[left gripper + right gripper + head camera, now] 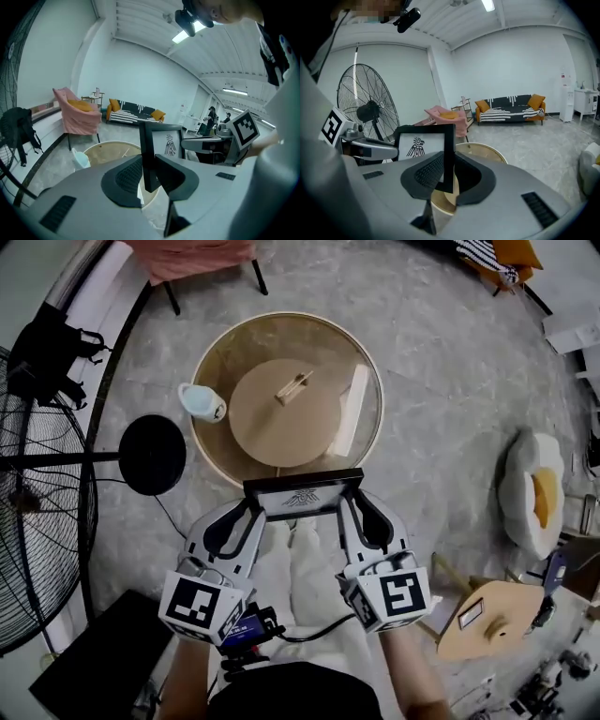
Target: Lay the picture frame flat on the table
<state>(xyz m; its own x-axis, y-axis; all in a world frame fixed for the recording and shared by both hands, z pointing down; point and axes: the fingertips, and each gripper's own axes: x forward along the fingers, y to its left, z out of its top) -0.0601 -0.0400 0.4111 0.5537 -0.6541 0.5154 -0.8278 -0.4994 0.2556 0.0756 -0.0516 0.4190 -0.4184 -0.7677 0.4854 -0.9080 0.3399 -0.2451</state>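
The left tool (251, 509) and the right tool (351, 504) hold the frame (302, 495) between them, one on each side edge. In the left gripper view the left tool (149, 174) has its jaws closed narrowly on the frame's (161, 140) black side bar, with the ribbed pads pressing both faces. The right gripper view shows the same for the right tool (447, 176), clamped on the opposite bar of the frame (425, 144).

The frame stands upright between the tools, its white print with a dark bird-like figure facing back toward the person. It sits just ahead of both tools, over the near rim of the round glass table (246, 345). Whether its lower edge touches the table cannot be told.

Beyond the left tool and to its left, a pale blue cup (202, 401) stands at the table's rim. A large fan (37, 521) stands well left of the left tool.
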